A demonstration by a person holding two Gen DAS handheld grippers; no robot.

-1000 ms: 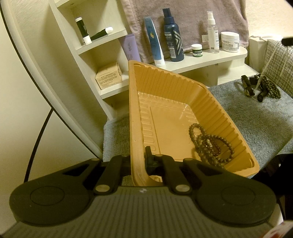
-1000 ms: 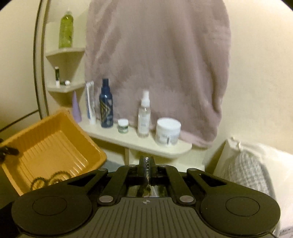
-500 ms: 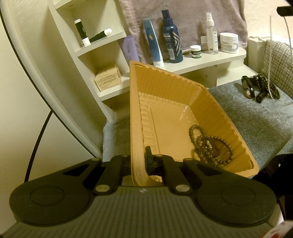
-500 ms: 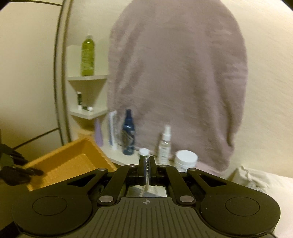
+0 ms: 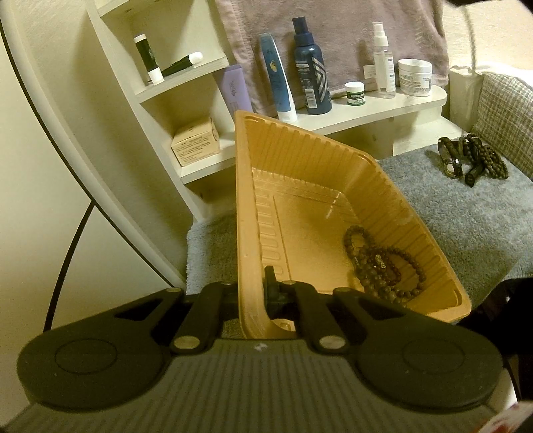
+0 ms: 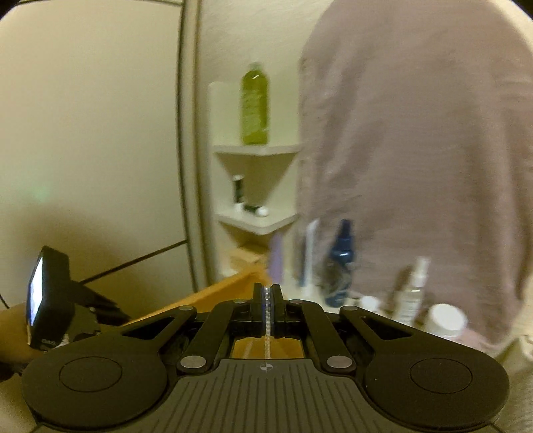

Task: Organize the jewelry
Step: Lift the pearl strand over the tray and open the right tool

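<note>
Left wrist view: left gripper (image 5: 255,286) clamped on the near wall of a ribbed orange plastic tray (image 5: 253,206), tilted. Dark wooden bead bracelets (image 5: 379,266) lie in the tray's lower right corner; more dark jewelry (image 5: 469,160) on grey carpet (image 5: 466,219) right of the tray. Right wrist view: right gripper (image 6: 267,299) pinches a thin silver chain (image 6: 266,333) above the tray.

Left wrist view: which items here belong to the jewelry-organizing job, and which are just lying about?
Part of the job:
- orange tray, clamped at its rim by the left gripper
- beaded bracelets in the tray
- jewelry pile on the grey mat
- thin chain pinched in the right gripper

Just lying about:
- dark blue bottle
- spray bottle
- white cream jar
- cardboard box
- towel
</note>
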